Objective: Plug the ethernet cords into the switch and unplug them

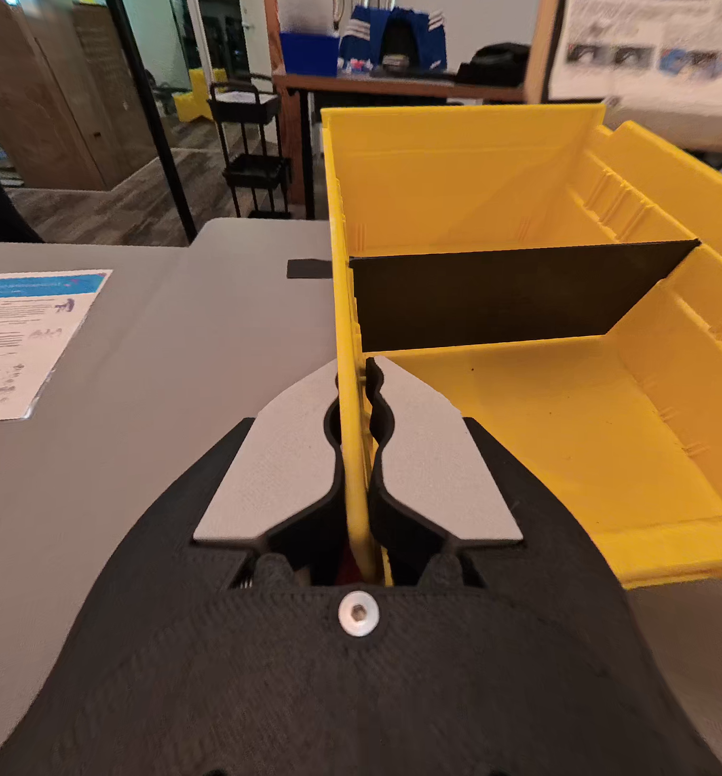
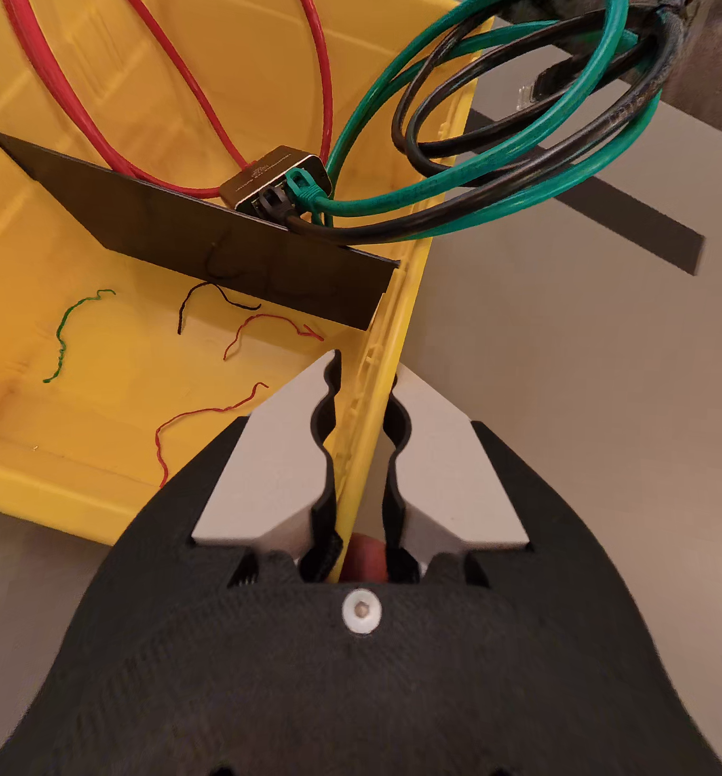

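- Right wrist view shows the switch (image 2: 275,181), a small dark box, sitting at the top edge of the black divider (image 2: 208,243) inside the yellow bin (image 2: 99,453), close to the bin's right wall.
- Green cord (image 2: 519,176) and black cord (image 2: 498,210) are plugged into the switch's near face, side by side; both loop out over the bin wall above the grey table (image 2: 582,378). A red cord (image 2: 325,84) meets the switch's far side, but that joint is hidden.
- Nearer compartment holds only thin loose strands: one green strand (image 2: 63,336), one black strand (image 2: 208,296) and two red strands (image 2: 191,415).
- A loose clear plug (image 2: 527,94) shows among the coils at top right, blurred; the cord tops are cut off by the frame.
- Right gripper (image 2: 361,378) straddles the bin's right wall, one finger inside and one outside, pinching it.
- Left wrist view: left gripper (image 1: 353,378) clamps a yellow bin wall (image 1: 353,462) the same way; both compartments in sight look bare there, apart from the divider.
- A printed sheet (image 1: 23,336) lies on the table to the left, and a second yellow bin (image 1: 687,176) stands beside the first.
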